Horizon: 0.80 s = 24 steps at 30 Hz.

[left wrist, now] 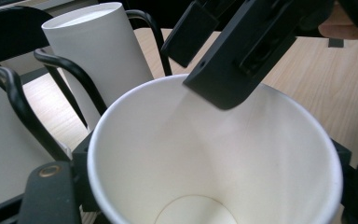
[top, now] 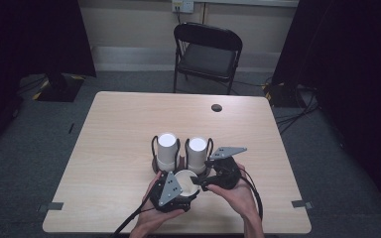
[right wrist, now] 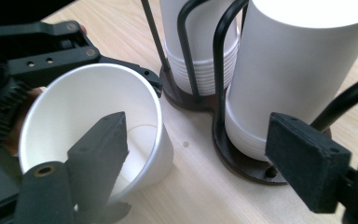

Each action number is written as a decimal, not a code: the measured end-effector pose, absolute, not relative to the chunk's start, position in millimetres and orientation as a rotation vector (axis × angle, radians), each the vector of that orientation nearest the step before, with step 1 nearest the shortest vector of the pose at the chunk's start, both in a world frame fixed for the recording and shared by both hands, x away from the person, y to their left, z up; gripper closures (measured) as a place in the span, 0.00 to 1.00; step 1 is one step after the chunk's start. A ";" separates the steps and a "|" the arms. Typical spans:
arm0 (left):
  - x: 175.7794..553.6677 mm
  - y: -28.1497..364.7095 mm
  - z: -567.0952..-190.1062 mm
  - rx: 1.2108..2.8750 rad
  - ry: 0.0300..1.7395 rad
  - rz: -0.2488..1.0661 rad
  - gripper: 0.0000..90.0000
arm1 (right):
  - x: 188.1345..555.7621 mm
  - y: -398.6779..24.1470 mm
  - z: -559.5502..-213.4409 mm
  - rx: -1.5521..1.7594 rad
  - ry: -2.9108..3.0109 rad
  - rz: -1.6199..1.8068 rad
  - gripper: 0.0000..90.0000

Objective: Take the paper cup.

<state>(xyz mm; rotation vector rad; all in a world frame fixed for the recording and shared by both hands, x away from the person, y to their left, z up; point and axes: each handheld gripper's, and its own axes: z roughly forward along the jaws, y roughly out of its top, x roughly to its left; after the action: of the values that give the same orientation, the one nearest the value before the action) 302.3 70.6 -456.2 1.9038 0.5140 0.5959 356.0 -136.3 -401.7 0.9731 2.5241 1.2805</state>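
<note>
- Nearest the person, the left gripper (top: 191,194) pinches a white paper cup (top: 185,181) by its sides; in the left gripper view the cup (left wrist: 214,154) sits between the two black jaws with its open mouth toward the camera, its inside empty.
- The cup is held just above the near middle of the surface (top: 119,124), tilted, in front of the two cup stacks.
- The right gripper (top: 200,182) comes in from the right with its jaws spread wide. In the right gripper view (right wrist: 205,158) one jaw hangs over the cup's mouth (right wrist: 91,126) and the other stands well off beside the nearer stack; neither pad presses on the cup.
- Just behind the cup stand two stacks of white paper cups, upside down, each in a dark wire holder on a round brown base.
- The left stack (top: 167,148) and the right stack (top: 197,151) stand side by side, their bases touching or nearly so.
- Farther back on the surface is a small dark round hole (top: 217,107).
- Beyond the far edge stands a black folding chair (top: 207,55) on grey floor.
</note>
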 end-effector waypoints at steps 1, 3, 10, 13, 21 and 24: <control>302.4 71.7 -456.5 1.903 0.521 0.596 0.25 | 356.0 -136.3 -401.7 0.973 2.524 1.280 0.24; 302.5 73.6 -457.2 1.892 0.537 0.600 0.25 | 354.2 -139.1 -401.6 0.984 2.494 1.299 0.24; 301.8 83.2 -457.0 1.874 0.560 0.599 0.25 | 351.7 -149.4 -401.7 1.007 2.395 1.390 0.26; 300.5 87.8 -456.4 1.873 0.568 0.602 0.25 | 350.9 -152.3 -402.4 1.008 2.370 1.410 0.27; 301.6 102.2 -458.8 1.838 0.623 0.583 0.25 | 347.2 -164.6 -407.2 1.063 2.273 1.461 0.24; 301.4 110.2 -458.1 1.833 0.644 0.590 0.25 | 346.2 -169.2 -411.0 1.079 2.243 1.459 0.24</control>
<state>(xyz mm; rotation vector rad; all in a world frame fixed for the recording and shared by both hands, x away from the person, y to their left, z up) 301.4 110.2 -458.1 1.8327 0.6441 0.5899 346.2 -169.2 -411.0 1.0786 2.2433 1.4594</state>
